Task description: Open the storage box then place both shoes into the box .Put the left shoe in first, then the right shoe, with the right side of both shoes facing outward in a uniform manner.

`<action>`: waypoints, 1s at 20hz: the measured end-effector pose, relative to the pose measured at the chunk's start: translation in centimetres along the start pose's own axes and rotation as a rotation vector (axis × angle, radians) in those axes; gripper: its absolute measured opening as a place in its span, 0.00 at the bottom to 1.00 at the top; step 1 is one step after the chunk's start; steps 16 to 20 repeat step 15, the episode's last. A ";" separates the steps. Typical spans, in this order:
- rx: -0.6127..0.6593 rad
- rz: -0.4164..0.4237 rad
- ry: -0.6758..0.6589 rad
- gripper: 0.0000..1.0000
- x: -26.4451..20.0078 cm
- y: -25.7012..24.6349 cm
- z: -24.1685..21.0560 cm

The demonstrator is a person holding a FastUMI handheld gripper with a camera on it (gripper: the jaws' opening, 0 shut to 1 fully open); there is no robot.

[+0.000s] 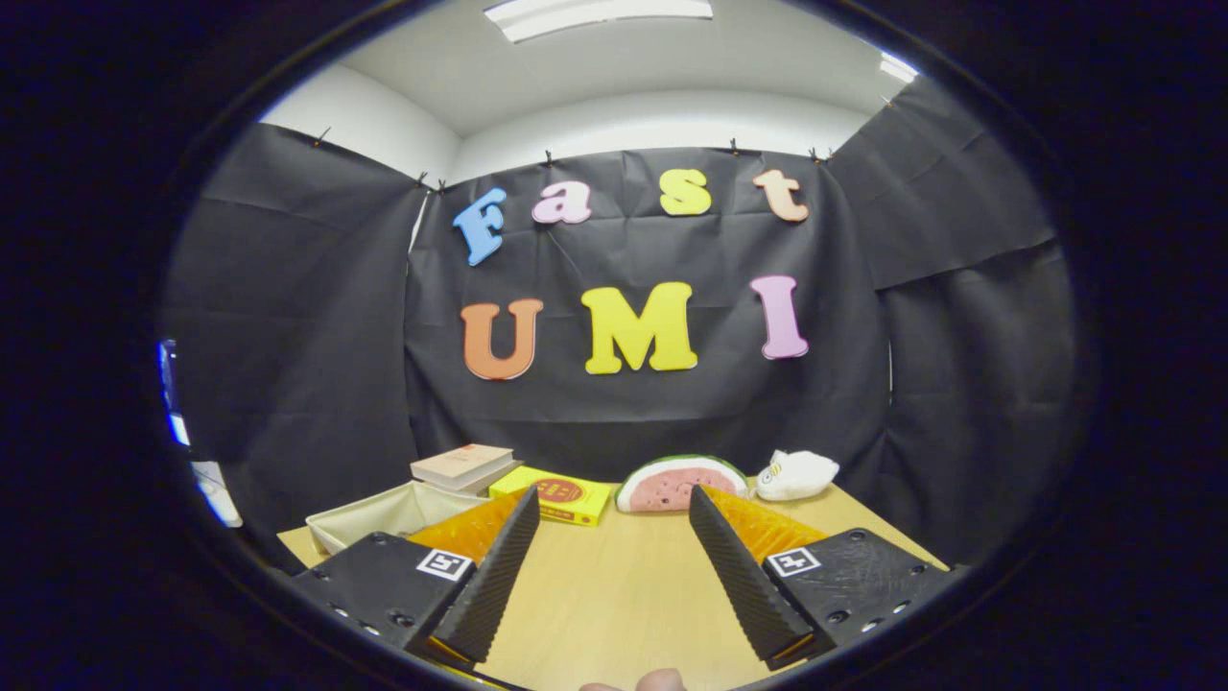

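Note:
My gripper stands open above the wooden table, its two fingers spread wide with nothing between them. A beige fabric storage box sits at the table's left, beside and just beyond my left finger, and its top looks open. A bit of a person's hand shows close below the fingers.
Beyond the fingers, along the far edge of the table, lie a stack of books, a yellow box, a watermelon-slice toy and a white plush toy. Black cloth walls close in the booth on three sides.

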State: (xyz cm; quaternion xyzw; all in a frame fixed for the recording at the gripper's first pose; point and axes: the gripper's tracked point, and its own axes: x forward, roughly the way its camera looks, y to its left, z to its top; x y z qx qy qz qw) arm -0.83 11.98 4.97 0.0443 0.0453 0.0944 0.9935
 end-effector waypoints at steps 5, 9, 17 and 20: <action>-0.042 -0.013 -0.006 0.96 0.5 -1.2 -1.1; -0.054 -0.035 -0.029 0.95 1.3 -2.4 -0.5; -0.041 -0.028 -0.018 0.95 2.6 -2.3 -0.6; -0.041 -0.028 -0.018 0.95 2.6 -2.3 -0.6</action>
